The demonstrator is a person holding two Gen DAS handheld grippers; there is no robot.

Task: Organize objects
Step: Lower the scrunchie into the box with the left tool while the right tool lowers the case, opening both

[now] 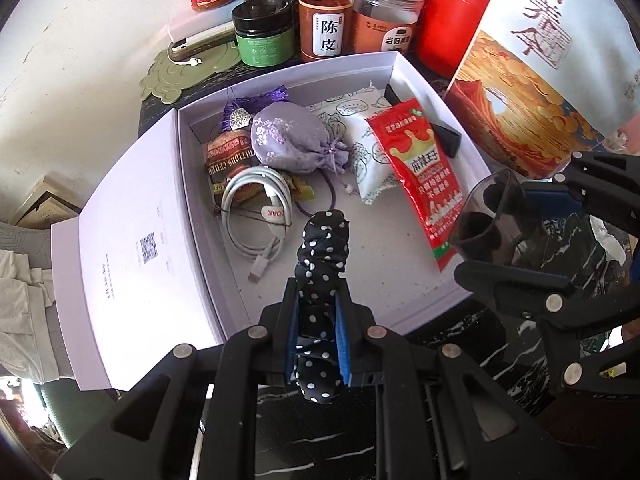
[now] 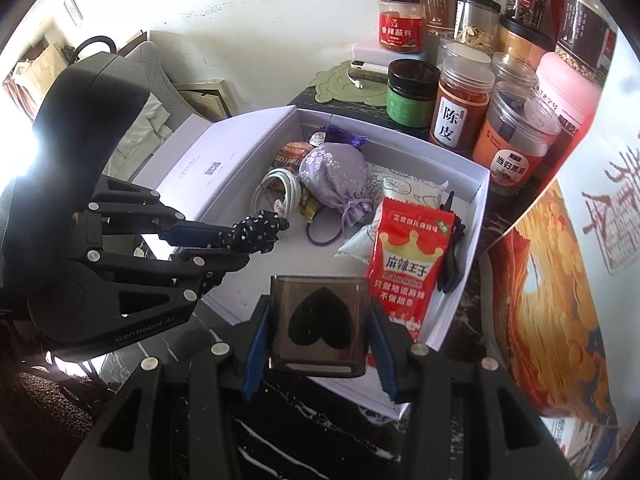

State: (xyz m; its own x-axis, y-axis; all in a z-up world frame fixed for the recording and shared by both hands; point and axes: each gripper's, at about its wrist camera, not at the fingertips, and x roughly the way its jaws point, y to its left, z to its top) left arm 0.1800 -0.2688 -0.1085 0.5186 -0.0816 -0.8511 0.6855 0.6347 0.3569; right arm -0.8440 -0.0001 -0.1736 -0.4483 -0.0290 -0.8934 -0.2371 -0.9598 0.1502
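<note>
An open white box (image 1: 384,60) (image 2: 476,216) holds a lilac sachet (image 1: 288,140) (image 2: 336,176), a coiled white cable (image 1: 256,204) (image 2: 280,188), a red snack packet (image 1: 424,176) (image 2: 408,264), a white patterned packet (image 1: 368,160) and a brown wrapper (image 1: 228,156). My left gripper (image 1: 318,312) (image 2: 240,240) is shut on a black polka-dot scrunchie (image 1: 320,264) (image 2: 260,228) over the box's near edge. My right gripper (image 2: 320,332) (image 1: 516,224) is shut on a smoky clear square case with a black heart (image 2: 320,320) (image 1: 488,212), at the box's right front corner.
Several jars (image 1: 326,16) (image 2: 460,108) stand behind the box, with a red tin (image 1: 452,24), a green-labelled black jar (image 1: 262,32) and a phone on a green mat (image 1: 192,44). A large printed bag (image 1: 540,64) (image 2: 560,280) stands right. The box lid (image 1: 132,248) lies open left.
</note>
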